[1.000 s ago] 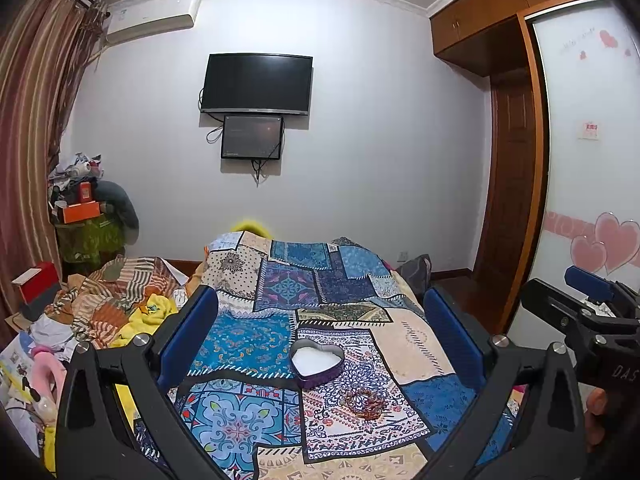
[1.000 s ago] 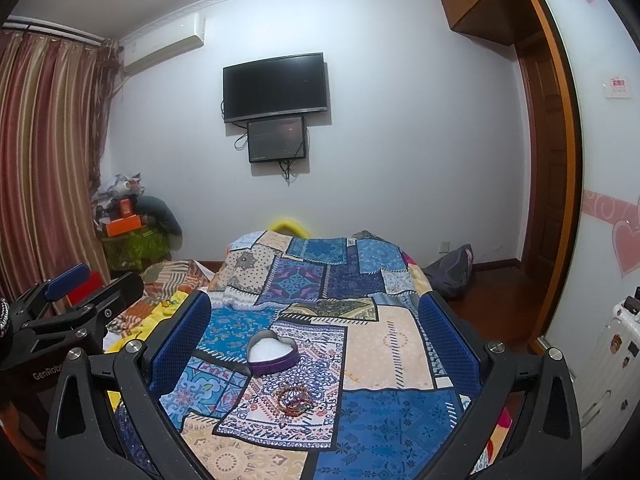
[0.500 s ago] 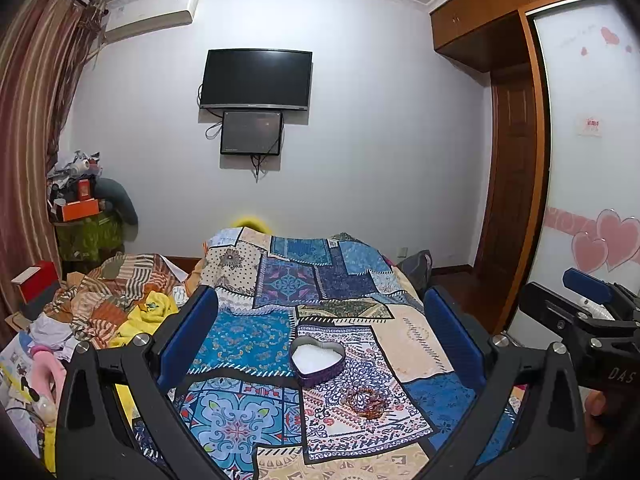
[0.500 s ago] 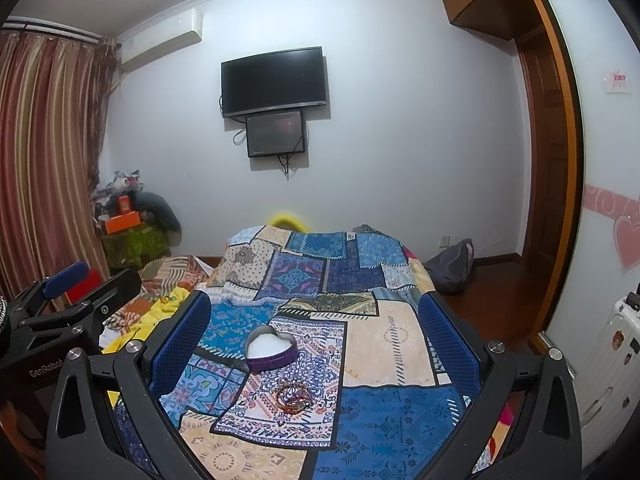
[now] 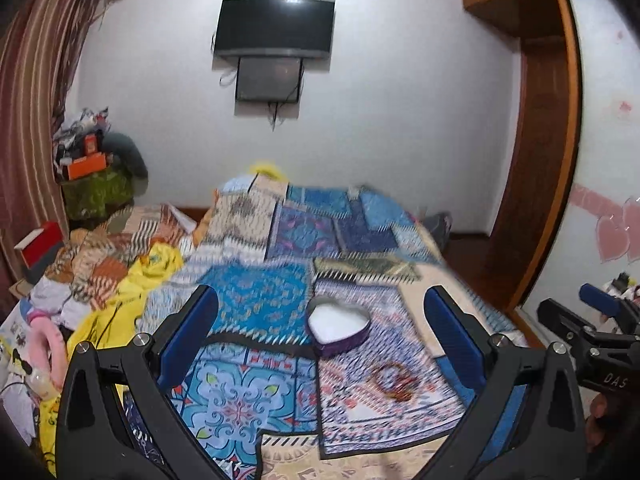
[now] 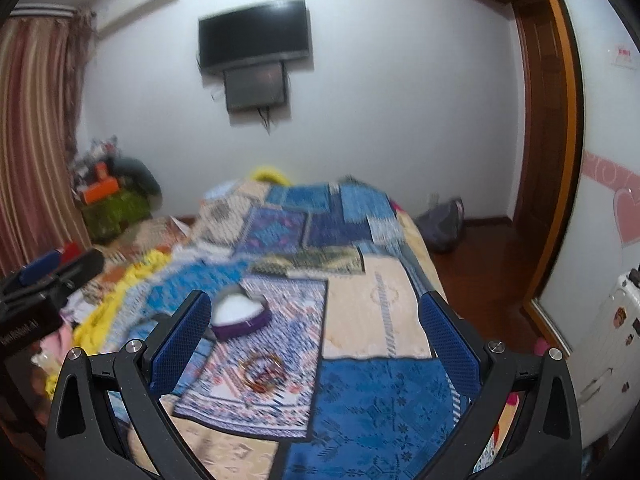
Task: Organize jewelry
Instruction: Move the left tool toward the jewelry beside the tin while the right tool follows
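Left gripper (image 5: 320,334): fingers spread wide apart, holding nothing; it hangs above the near part of the bed.
Right gripper (image 6: 316,334): fingers likewise wide apart and empty, above the near right part of the bed.
Bed (image 5: 256,304): covered with a patchwork quilt in blue, cream and purple patches.
Heart-shaped box (image 5: 338,326): purple wall, white inside, open on top; it sits on the quilt, about midway across.
Bracelets (image 5: 394,382): a small reddish-brown pile lying on the quilt, nearer than the box and a little to its right, apart from it.
Clothes (image 5: 116,272): a yellow and striped heap at the left of the bed.
Television (image 5: 274,26): dark screen on the far wall.
Sharpness: both views are blurred, so the bracelets cannot be counted.
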